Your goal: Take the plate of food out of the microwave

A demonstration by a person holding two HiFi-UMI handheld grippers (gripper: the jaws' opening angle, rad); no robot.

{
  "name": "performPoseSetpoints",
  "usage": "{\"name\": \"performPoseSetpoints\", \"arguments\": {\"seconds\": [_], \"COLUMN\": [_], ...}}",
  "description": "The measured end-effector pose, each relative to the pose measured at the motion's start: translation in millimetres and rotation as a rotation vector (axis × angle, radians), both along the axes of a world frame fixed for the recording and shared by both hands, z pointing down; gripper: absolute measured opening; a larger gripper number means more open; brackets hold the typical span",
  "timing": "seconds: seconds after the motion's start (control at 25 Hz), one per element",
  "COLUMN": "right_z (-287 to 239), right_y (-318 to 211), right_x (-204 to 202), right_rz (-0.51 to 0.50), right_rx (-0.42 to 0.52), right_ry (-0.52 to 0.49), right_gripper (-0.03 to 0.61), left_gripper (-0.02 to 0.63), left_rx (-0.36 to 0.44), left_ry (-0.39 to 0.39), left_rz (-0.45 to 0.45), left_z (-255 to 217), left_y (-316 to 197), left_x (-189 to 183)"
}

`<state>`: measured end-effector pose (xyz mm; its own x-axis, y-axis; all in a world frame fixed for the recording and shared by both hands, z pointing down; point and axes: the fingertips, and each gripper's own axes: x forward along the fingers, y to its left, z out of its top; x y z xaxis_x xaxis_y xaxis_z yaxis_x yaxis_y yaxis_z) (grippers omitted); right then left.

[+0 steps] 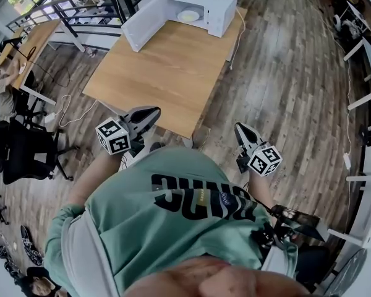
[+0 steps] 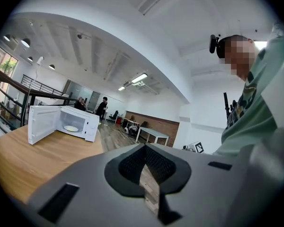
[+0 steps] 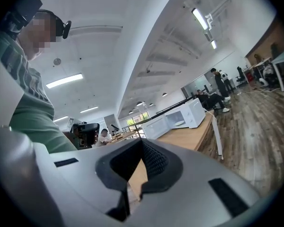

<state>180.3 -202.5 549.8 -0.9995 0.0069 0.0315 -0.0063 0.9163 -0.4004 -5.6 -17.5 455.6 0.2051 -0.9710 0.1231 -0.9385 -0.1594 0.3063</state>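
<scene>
**Head view:** The task has not yet begun in any hands-on sense. The microwave point(image 1: 213, 8) stands at the far end of the wooden table point(image 1: 173, 73). Its door point(image 1: 142, 25) is swung wide open, and the plate of food point(image 1: 188, 15) lies flat inside the cavity, untouched. The left gripper point(image 1: 149, 115) and right gripper point(image 1: 241, 130) hang close to the person's body at the table's near edge, well apart from the oven. What is left is the approach, the reach in, the grasp and the withdrawal. The cavity opens toward the person and somewhat to the left. The oven's long side seems to run along the table's far edge.

**Left gripper view:** The left gripper's point(image 2: 144, 151) jaws are pressed together with nothing between them. Far off, the microwave point(image 2: 87, 123) shows its open mouth toward this camera. The plate point(image 2: 71, 128) is a pale disc on the cavity floor; being round and level, it has no long axis to speak of.

**Right gripper view:** The right gripper's point(image 3: 141, 148) jaws are likewise closed and empty. The microwave point(image 3: 195, 112) is small in the distance with the plate point(image 3: 178, 124) barely visible inside.
</scene>
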Motion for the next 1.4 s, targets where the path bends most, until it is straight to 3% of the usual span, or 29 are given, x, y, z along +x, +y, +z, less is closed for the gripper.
{"name": "performPoseSetpoints", "arguments": {"seconds": [0.16, 0.4, 0.52, 0.72, 0.92, 1.24, 1.4], "right_z": [3, 1, -8, -29, -57, -53, -34], "right_y": [-16, -19, -21, -8, -15, -79, -120], "right_x": [0, -44, -96, -194, -259, -250, -243], "right_rz": [0.075, 0.175, 0.234, 0.241, 0.226, 0.115, -0.004], "right_rx": [0.001, 0.057, 0.053, 0.068, 0.122, 0.196, 0.253], "right_ry": [0.023, 0.085, 0.104, 0.162, 0.221, 0.296, 0.328], "right_gripper": [0.006, 0.006, 0.006, 0.006, 0.006, 0.006, 0.006], "left_gripper": [0.002, 0.002, 0.002, 0.002, 0.002, 0.002, 0.002], "left_rx": [0.016, 0.080, 0.101, 0.133, 0.135, 0.171, 0.121], "left_ry": [0.014, 0.065, 0.104, 0.134, 0.168, 0.190, 0.224], "left_rz": [0.065, 0.177, 0.214, 0.262, 0.277, 0.173, 0.097], "left_z": [4, 12, 22, 16, 29, 51, 66], "left_y": [-22, -48, -53, -57, -72, -137, -173], "left_x": [-17, -83, -140, -239, -303, -310, -286]}}
